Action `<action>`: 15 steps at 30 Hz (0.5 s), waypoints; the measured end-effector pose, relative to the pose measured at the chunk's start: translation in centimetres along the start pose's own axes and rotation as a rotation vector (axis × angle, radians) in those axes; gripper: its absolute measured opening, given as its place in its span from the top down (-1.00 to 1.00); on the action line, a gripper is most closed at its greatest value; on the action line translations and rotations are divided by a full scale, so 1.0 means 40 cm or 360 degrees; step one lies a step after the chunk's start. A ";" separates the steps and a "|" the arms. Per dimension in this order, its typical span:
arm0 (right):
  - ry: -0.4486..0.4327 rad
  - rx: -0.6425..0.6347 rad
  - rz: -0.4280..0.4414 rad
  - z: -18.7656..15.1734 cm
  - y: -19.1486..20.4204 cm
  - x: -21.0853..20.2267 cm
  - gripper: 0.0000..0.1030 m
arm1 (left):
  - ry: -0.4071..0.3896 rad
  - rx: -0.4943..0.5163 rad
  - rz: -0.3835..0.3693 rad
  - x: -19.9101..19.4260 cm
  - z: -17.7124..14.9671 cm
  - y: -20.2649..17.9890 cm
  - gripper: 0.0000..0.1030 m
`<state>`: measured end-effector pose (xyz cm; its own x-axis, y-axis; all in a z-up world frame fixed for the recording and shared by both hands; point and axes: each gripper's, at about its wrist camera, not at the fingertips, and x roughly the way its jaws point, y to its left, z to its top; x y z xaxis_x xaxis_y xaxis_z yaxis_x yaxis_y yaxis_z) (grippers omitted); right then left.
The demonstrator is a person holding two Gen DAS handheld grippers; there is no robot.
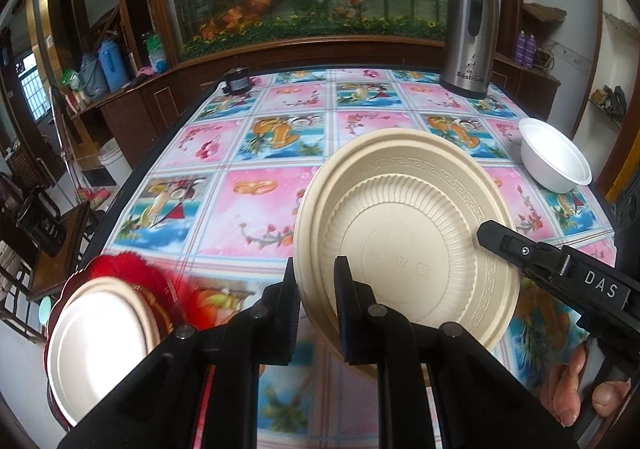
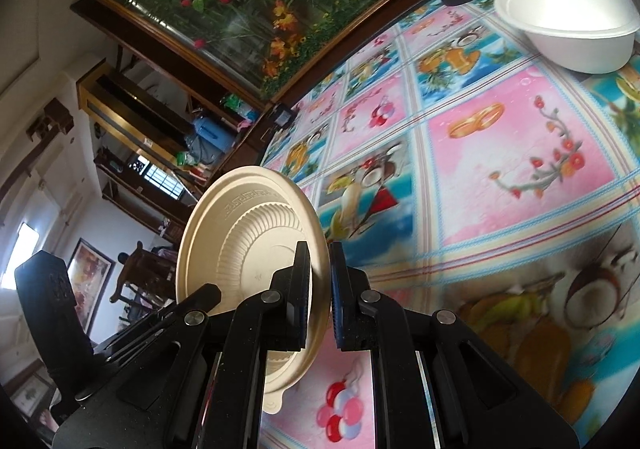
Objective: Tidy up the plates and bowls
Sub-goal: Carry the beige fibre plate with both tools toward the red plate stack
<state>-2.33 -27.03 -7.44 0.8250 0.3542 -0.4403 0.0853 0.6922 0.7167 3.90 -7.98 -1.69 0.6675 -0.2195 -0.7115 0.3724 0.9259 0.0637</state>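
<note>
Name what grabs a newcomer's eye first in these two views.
A beige plate, tilted up off the bright cartoon tablecloth, is pinched at opposite rims by the left gripper and the right gripper. A white bowl sits at the right edge, below a steel flask.

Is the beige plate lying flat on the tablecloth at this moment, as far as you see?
No, the beige plate is lifted and tilted on edge above the tablecloth, with the jaws of both grippers clamped on its rim.
</note>
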 end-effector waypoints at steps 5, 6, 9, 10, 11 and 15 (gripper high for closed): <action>0.0029 -0.0032 -0.0012 -0.025 0.024 0.015 0.82 | 0.0059 -0.0029 -0.0002 0.005 -0.029 0.026 0.69; 0.0037 -0.0031 -0.0019 -0.030 0.025 0.017 0.82 | 0.0077 -0.0034 -0.0003 0.007 -0.034 0.029 0.69; 0.0075 -0.0042 -0.0062 -0.047 0.032 0.027 0.82 | 0.0131 -0.0050 -0.0006 0.017 -0.049 0.040 0.68; 0.0087 -0.0043 -0.0079 -0.054 0.034 0.030 0.82 | 0.0139 -0.0058 -0.0012 0.018 -0.052 0.045 0.68; 0.0092 -0.0042 -0.0088 -0.058 0.036 0.031 0.82 | 0.0142 -0.0065 -0.0016 0.016 -0.056 0.051 0.69; 0.0110 -0.0030 -0.0077 -0.075 0.054 0.027 0.82 | 0.0116 -0.0082 -0.0012 -0.008 -0.059 0.077 0.69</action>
<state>-2.94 -23.26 -8.00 0.7796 0.3620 -0.5110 0.1133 0.7210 0.6837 3.29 -4.34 -2.92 0.6155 -0.2054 -0.7609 0.3423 0.9393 0.0233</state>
